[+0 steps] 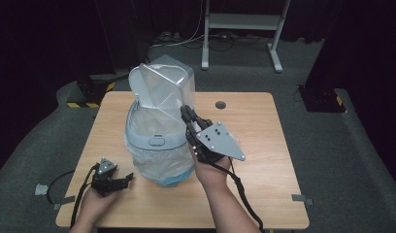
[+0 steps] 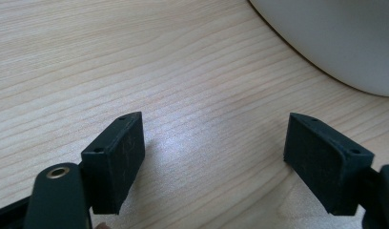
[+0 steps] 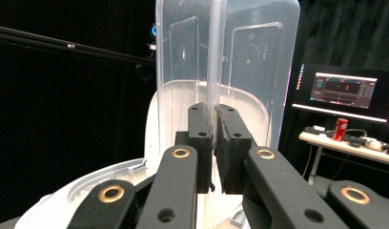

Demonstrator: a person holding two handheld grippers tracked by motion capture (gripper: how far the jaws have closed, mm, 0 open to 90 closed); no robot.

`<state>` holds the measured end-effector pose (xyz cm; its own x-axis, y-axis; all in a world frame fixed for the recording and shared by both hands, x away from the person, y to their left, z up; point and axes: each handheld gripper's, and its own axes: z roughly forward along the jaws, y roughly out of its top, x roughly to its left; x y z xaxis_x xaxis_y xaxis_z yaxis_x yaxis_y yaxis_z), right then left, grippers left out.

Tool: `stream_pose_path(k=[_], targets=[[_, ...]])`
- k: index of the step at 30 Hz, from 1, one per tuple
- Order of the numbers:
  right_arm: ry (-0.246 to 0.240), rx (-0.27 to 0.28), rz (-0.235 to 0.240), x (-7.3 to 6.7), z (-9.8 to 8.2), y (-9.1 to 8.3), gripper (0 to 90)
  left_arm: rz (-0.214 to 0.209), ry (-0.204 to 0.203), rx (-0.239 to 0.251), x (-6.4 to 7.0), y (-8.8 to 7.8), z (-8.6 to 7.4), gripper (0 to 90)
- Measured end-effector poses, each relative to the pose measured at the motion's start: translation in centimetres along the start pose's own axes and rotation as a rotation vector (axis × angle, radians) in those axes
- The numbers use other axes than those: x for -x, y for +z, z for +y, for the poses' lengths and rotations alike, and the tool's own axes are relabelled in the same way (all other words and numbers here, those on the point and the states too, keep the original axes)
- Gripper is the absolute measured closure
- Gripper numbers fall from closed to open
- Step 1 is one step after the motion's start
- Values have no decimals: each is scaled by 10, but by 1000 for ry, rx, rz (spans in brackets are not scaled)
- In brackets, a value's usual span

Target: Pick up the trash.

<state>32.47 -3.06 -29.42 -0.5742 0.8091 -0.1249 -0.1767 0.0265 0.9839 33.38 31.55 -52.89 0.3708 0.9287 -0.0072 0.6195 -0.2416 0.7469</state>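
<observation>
A pale grey bin (image 1: 157, 141) lined with a white bag stands on the left half of the wooden table (image 1: 264, 145), its lid (image 1: 136, 81) raised at the back. A clear plastic box (image 1: 167, 87) stands upright over the bin's mouth. My right gripper (image 1: 187, 113) is shut on the box's thin wall; in the right gripper view the pads (image 3: 215, 114) pinch the clear plastic box (image 3: 252, 57) edge-on, with the bin's white rim (image 3: 78, 191) below. My left gripper (image 1: 127, 179) rests open near the table's front left, beside the bin. Its jaws (image 2: 214, 143) stand wide apart over bare wood, the bin's side (image 2: 340, 38) just ahead.
A round cable hole (image 1: 220, 105) sits at the table's back edge. A white desk frame (image 1: 239, 22) stands on the floor behind. The right gripper view shows a lit monitor (image 3: 345, 90) and a red can (image 3: 342, 128) on a far desk.
</observation>
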Motion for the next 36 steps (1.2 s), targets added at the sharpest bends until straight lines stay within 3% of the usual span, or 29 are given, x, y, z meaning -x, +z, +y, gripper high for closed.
stream_pose_path(k=[14,27,29,32,36], targets=[[29,-28,56,-24,-18,15,856,-4,2,-1,0,0,0,217],[51,-45,75,-34,-25,19,854,-3,5,-1,0,0,0,216],[63,-57,73,-35,-27,20,842,-3,5,-1,0,0,0,216],[106,-66,65,-31,-28,20,690,-3,5,-1,0,0,0,216],[104,-59,33,-24,-26,15,666,-4,7,-2,0,0,0,216]])
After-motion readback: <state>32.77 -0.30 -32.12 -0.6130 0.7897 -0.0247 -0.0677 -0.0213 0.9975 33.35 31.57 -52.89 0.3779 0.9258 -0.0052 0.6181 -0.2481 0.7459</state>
